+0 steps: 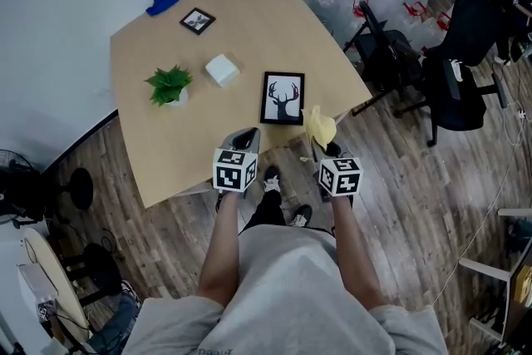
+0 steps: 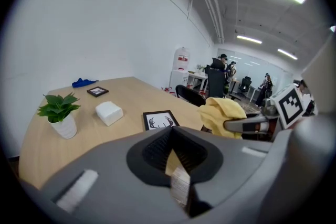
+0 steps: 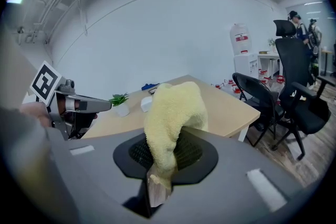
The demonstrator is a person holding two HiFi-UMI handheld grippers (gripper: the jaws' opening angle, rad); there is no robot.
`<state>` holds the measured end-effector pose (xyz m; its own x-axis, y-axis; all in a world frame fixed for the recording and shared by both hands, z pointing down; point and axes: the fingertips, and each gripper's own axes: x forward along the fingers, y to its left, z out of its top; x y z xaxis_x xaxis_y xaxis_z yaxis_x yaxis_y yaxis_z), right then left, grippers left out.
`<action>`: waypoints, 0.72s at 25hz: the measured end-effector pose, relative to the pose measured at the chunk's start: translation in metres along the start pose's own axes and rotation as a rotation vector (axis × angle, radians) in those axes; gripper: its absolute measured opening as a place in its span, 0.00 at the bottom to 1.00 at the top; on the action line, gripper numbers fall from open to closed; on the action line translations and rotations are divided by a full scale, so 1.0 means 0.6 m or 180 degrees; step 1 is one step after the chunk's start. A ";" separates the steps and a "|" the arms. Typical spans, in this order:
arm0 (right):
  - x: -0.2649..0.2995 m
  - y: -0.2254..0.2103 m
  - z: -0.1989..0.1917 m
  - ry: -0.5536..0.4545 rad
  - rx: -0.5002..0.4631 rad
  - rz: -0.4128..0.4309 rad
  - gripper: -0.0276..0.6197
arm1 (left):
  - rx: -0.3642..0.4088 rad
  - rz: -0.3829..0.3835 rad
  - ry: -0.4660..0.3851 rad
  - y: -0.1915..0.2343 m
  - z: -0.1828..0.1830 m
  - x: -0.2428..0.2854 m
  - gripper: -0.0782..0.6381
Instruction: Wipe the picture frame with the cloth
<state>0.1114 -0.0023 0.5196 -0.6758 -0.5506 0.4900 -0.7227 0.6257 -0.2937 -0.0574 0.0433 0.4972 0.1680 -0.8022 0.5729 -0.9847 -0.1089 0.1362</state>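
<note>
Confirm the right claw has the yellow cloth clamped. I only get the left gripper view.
Observer: Yes. The right gripper view shows the right claw shut on the cloth, one end pinched between the jaws, the rest bunched above them.
Operator: Where's the deer frame relative to both claws?
Observer: In the head view the deer frame lies flat on the table, just ahead of both claws; the left claw is by its near-left corner.
Operator: Cloth on the frame?
Observer: No. From above it sits off the frame's near-right corner, by the table edge.
</note>
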 end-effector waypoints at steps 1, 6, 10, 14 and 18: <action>-0.004 0.003 -0.004 -0.0001 -0.0015 0.0015 0.12 | -0.0003 0.0011 -0.0027 -0.003 -0.002 -0.006 0.18; -0.033 0.013 -0.015 -0.0064 -0.0087 0.0069 0.12 | -0.0020 0.0044 -0.0185 -0.023 -0.009 -0.034 0.18; -0.054 0.003 -0.026 -0.0119 -0.0128 0.0050 0.12 | -0.0025 0.0086 -0.0228 -0.026 -0.021 -0.044 0.18; -0.068 -0.003 -0.031 -0.0169 -0.0116 0.0025 0.12 | -0.0032 0.0121 -0.0271 -0.020 -0.023 -0.054 0.18; -0.073 -0.001 -0.030 -0.0189 -0.0155 0.0037 0.12 | 0.0003 0.0093 -0.0294 -0.025 -0.019 -0.055 0.18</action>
<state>0.1437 0.0314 0.5130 -0.6926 -0.5740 0.4370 -0.7078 0.6575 -0.2582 -0.0475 0.0783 0.4856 0.1341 -0.8557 0.4998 -0.9892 -0.0851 0.1196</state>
